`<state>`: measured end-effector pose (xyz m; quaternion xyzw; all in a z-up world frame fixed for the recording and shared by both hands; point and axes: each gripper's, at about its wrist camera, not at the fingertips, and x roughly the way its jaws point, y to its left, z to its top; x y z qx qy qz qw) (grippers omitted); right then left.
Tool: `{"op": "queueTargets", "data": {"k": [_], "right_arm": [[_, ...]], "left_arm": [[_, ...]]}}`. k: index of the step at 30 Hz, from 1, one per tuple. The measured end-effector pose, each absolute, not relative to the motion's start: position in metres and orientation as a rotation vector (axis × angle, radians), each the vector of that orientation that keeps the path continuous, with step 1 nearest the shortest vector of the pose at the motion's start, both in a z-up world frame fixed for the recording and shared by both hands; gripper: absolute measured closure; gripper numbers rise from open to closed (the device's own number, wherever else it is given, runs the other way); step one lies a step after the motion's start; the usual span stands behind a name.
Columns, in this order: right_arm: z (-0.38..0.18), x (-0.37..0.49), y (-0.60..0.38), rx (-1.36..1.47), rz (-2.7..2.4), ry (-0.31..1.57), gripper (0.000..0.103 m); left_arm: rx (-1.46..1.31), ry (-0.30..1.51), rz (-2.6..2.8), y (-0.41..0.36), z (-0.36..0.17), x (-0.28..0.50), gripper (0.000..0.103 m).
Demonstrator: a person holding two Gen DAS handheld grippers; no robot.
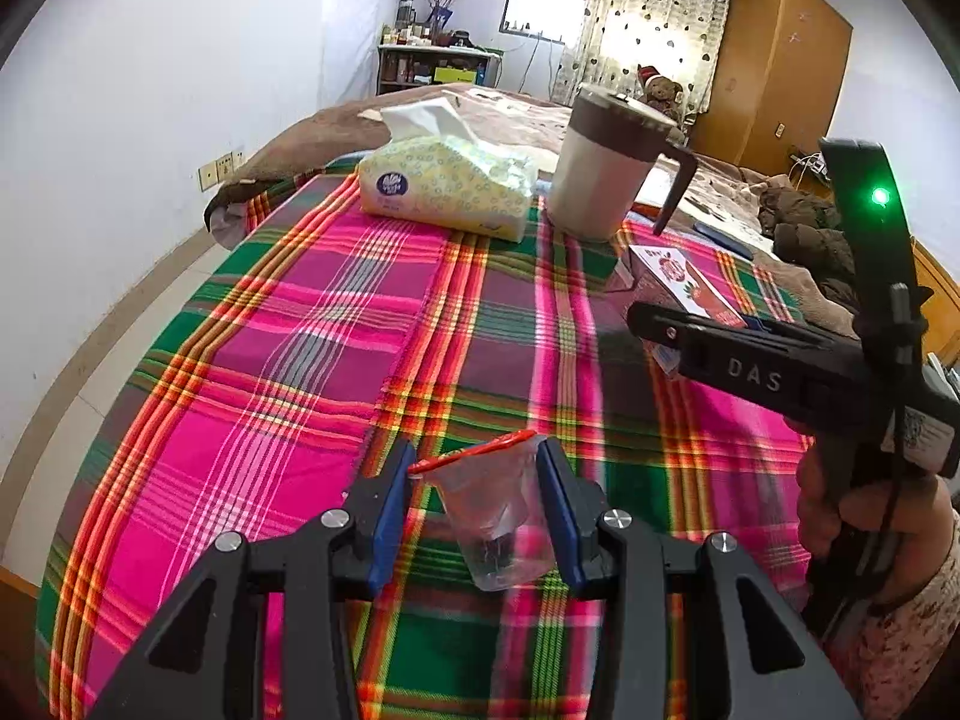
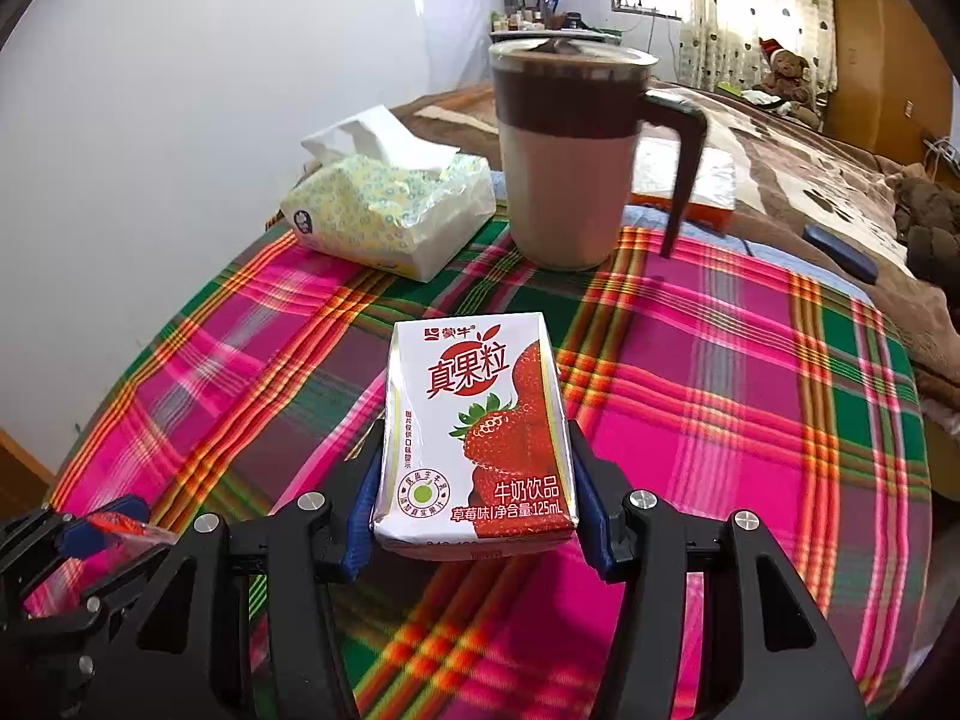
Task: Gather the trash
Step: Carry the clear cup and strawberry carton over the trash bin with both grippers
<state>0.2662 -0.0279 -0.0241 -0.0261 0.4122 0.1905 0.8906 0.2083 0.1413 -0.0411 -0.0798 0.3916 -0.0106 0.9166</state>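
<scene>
Daylight came through the curtain and window, both blown out. Room evenly bright, shadows soft. Strong fisheye bending, dark corner vignette. Tablecloth slightly motion-blurred near bottom.

Left gripper: black frame, blue pads, silver screws. Right gripper: same, marked "DAS", green light, black cable.

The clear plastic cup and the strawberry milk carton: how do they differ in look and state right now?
The clear plastic cup is see-through, round and tapered, with a red rim; the strawberry milk carton is an opaque, printed white-and-red box. The cup looks empty; the carton's contents cannot be seen. The cup sits between the left gripper pads, the carton between the right gripper pads. Both are held above the plaid tablecloth.
</scene>
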Motion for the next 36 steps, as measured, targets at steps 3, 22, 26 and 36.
{"op": "queueTargets", "data": {"k": [3,22,26,36], "right_arm": [[-0.017,0.257,-0.039,-0.029,0.389,0.846,0.048],[0.026,0.177,-0.108,0.061,0.306,0.730,0.048],[0.033,0.160,-0.130,0.088,0.274,0.705,0.048],[0.045,0.123,-0.187,0.111,0.156,0.648,0.048]], "left_arm": [[-0.159,0.788,-0.027,0.138,-0.033,0.202,0.060],[-0.085,0.677,-0.138,0.068,0.018,0.148,0.060],[-0.066,0.655,-0.176,0.047,0.026,0.140,0.060],[-0.023,0.630,-0.294,-0.011,0.035,0.128,0.060]]}}
